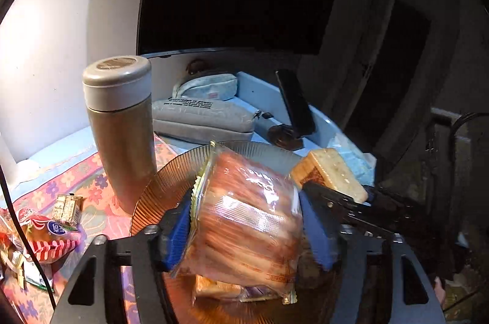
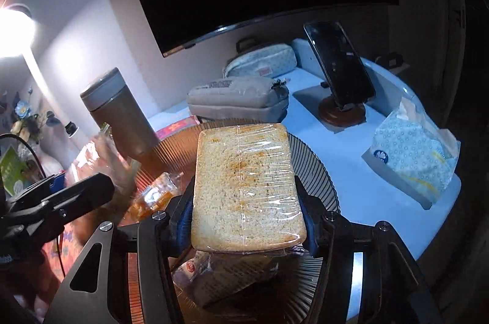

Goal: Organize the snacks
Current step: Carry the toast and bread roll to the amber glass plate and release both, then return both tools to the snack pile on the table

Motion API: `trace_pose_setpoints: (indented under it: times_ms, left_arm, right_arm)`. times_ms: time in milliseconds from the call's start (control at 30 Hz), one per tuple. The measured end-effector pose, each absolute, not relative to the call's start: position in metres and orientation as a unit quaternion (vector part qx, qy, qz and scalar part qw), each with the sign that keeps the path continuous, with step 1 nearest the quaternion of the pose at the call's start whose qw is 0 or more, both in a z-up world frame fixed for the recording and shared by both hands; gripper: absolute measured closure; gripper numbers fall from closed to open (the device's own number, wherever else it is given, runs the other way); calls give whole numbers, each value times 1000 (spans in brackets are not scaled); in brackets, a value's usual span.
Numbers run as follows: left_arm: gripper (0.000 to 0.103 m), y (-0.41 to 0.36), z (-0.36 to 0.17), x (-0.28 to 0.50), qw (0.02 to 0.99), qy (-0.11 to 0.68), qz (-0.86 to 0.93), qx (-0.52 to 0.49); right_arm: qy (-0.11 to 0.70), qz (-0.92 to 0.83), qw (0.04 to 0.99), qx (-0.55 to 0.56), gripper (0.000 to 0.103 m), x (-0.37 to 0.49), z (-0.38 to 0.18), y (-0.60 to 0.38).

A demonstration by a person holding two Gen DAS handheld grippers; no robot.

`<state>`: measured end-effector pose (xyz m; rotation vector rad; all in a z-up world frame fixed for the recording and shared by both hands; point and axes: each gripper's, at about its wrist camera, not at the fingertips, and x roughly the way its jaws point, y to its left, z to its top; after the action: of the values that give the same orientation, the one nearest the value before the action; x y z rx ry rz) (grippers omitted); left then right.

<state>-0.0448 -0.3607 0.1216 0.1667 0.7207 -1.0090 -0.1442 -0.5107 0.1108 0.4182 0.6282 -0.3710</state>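
My left gripper (image 1: 244, 220) is shut on a clear pack of orange-brown biscuit sticks (image 1: 247, 217), held over the ribbed amber glass plate (image 1: 165, 180). My right gripper (image 2: 247, 214) is shut on a wrapped rectangular rice cracker (image 2: 244, 186) above the same plate (image 2: 314, 171). The cracker (image 1: 333, 174) and right gripper show at the right in the left wrist view. More wrapped snacks (image 2: 159, 195) lie on the plate under both grippers. The left gripper (image 2: 61, 202) shows at the left in the right wrist view.
A metal thermos (image 1: 122, 125) stands left of the plate. Loose snack packets (image 1: 49, 232) lie on the floral cloth at left. Pencil cases (image 2: 241, 98), a phone on a stand (image 2: 339, 67) and a tissue pack (image 2: 412, 159) sit behind and right. A dark monitor hangs behind.
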Motion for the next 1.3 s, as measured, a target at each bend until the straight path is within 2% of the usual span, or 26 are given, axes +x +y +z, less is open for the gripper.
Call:
trace_pose_setpoints:
  times_ms: [33,67,167,500,1033,1167,1300]
  left_arm:
    - [13,-362,118,-42,813,341,-465,81]
    - [12,-360,115,-41,815,342,-460,79]
    - [12,-348,109,-30,809,360,-461,57]
    - [12,-262,117,-25,826,363,-431,6]
    - [12,-14,170,-12,915,314,-242,-74]
    - [12,34,162,-6,924,314,-197,-97]
    - [12,53,129,11,914,344,-177,-120]
  right_arm:
    - [304,-180,912,209,43,-145,110,-513]
    - [302,-178,912,211,41,-147,109,-513]
    - [292,-180,916,206,35,-152,112,-510]
    - [288,-142,930,178,35,-149,124,-470]
    - [328,10,936,126,33,-100,124,-330]
    - [356,61,925,118,33,-75,112,-292]
    - [399,98,905,115,33,-44,88,-256]
